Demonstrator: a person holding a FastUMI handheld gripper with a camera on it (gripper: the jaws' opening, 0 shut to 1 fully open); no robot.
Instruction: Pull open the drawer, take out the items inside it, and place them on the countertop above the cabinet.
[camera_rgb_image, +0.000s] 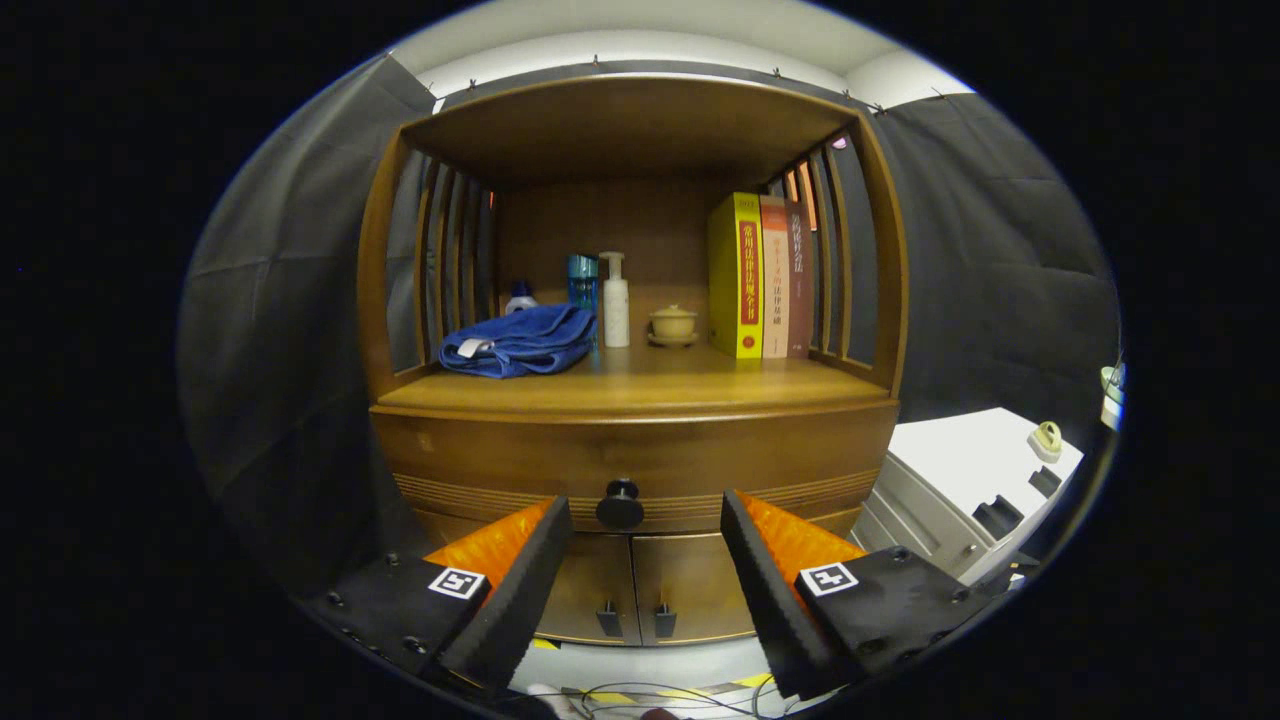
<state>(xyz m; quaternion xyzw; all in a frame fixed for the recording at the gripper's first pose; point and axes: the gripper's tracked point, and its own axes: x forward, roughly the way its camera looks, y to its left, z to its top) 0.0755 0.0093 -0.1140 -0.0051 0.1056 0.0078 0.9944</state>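
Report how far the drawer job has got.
Nothing looks done: the drawer is closed. In hand: the gripper is open, its fingers either side of the round black knob, which sits just beyond them, not gripped. Left: grip the knob, pull the drawer open, lift its contents onto the countertop.

countertop | towel, bottles, lidded cup, books on it

The cabinet is varnished wood, smooth with a soft sheen, and its drawer carries a glossy dark knob. Left of the knob and above it, a towel of soft cloth lies folded. Beside the towel stands a smooth plastic pump bottle. The books have glossy covers. The hand-held gripper has ribbed, matt fingers, spread wide.
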